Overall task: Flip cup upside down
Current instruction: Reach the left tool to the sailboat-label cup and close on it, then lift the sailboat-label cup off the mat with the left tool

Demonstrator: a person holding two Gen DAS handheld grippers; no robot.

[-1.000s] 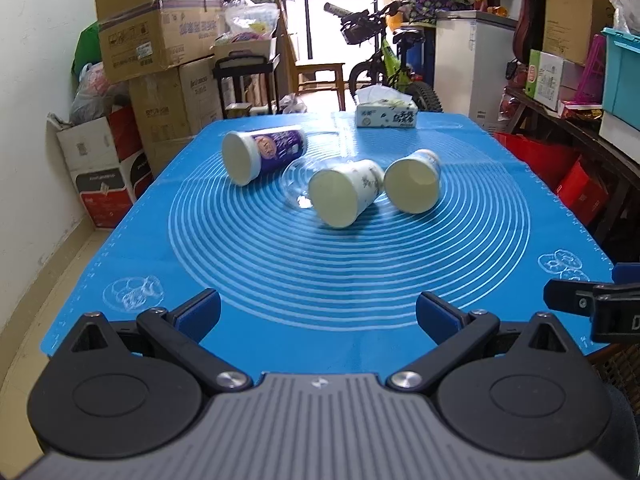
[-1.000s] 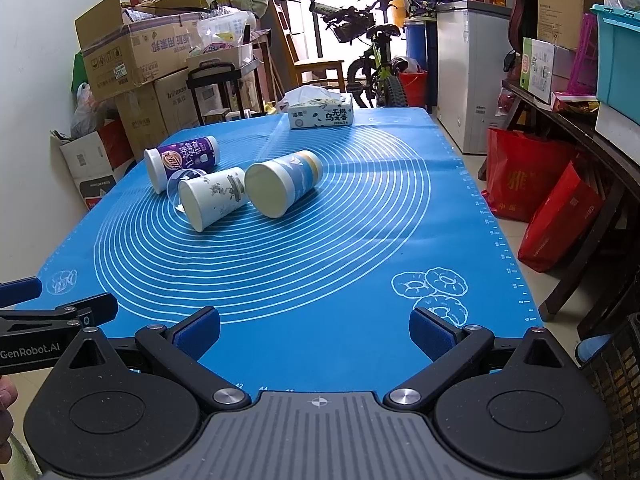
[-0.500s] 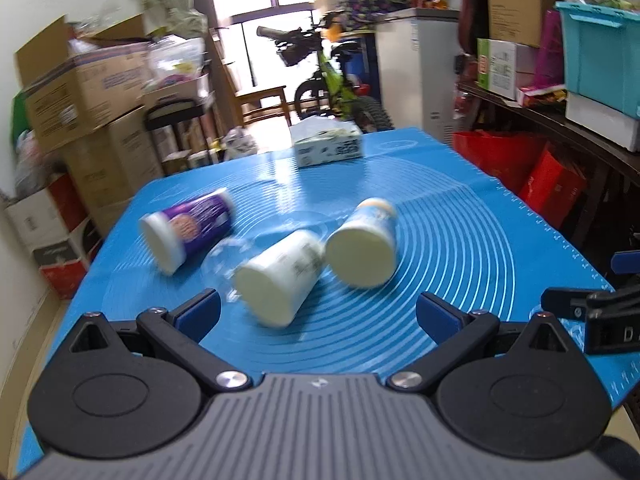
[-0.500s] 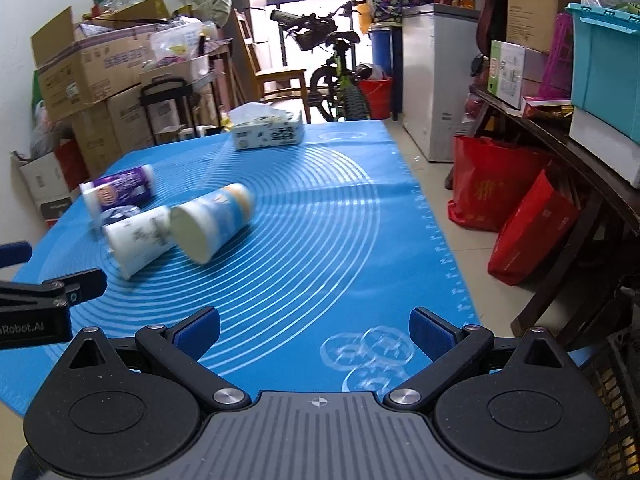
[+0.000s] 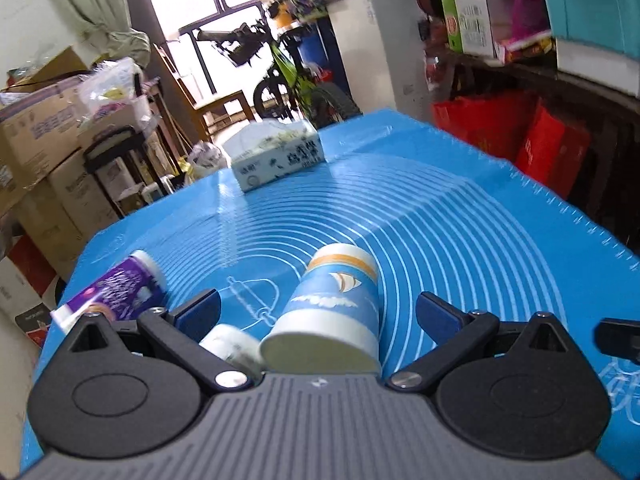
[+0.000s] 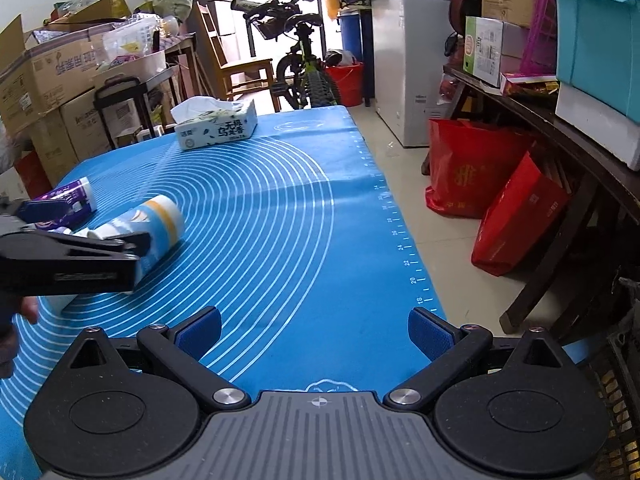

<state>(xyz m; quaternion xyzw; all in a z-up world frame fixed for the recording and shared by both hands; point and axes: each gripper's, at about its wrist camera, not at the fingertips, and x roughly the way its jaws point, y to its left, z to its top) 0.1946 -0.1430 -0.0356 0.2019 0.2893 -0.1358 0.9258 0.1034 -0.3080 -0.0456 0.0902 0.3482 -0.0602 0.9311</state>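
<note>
Three paper cups lie on their sides on the blue mat (image 5: 460, 232). A blue-and-white cup with a sailboat print (image 5: 332, 308) lies between the open jaws of my left gripper (image 5: 318, 314), mouth toward the camera, untouched by the pads. A white cup (image 5: 234, 346) lies by the left finger, partly hidden. A purple cup (image 5: 116, 292) lies further left. In the right wrist view the blue cup (image 6: 160, 226) and the purple cup (image 6: 68, 200) sit at far left behind the left gripper's body (image 6: 68, 260). My right gripper (image 6: 314, 334) is open and empty over the mat (image 6: 280, 220).
A tissue box (image 5: 278, 154) stands at the mat's far end (image 6: 218, 126). Cardboard boxes (image 5: 44, 148) are stacked on the left, a bicycle (image 6: 298, 64) and a white freezer (image 6: 412, 60) behind, and red bags (image 6: 492, 192) under a shelf on the right.
My left gripper has moved forward and low, so the blue cup now lies between its open jaws. The right gripper has turned slightly right and stayed open.
</note>
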